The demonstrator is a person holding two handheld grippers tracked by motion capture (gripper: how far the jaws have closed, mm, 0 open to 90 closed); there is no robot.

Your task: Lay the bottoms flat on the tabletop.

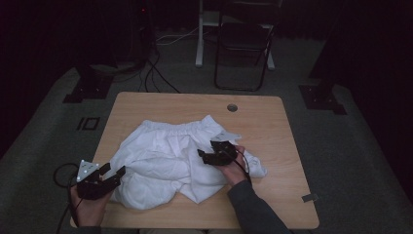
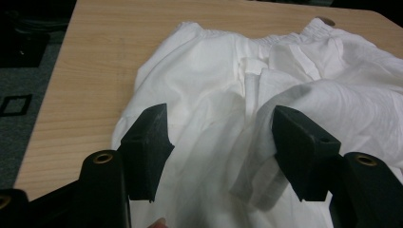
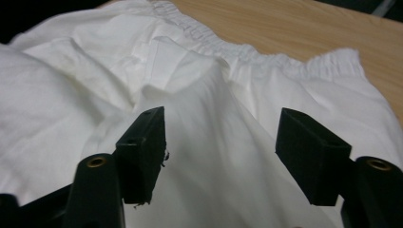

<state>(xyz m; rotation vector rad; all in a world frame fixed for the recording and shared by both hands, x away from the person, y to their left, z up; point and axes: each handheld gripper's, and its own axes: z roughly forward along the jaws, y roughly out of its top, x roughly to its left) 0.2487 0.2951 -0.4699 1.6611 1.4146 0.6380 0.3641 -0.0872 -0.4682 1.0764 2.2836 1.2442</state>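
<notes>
One pair of white shorts [image 1: 165,156], crumpled, mid-table [image 1: 272,122]. Elastic waistband on the far side, legs trailing toward the person; long axis probably runs left to right, though the bunching obscures it. Two tools. Left tool [image 1: 113,170] at the shorts' near-left edge, jaws wide, nothing held. Right tool [image 1: 208,147] over the right half, jaws wide, cloth beneath.
</notes>
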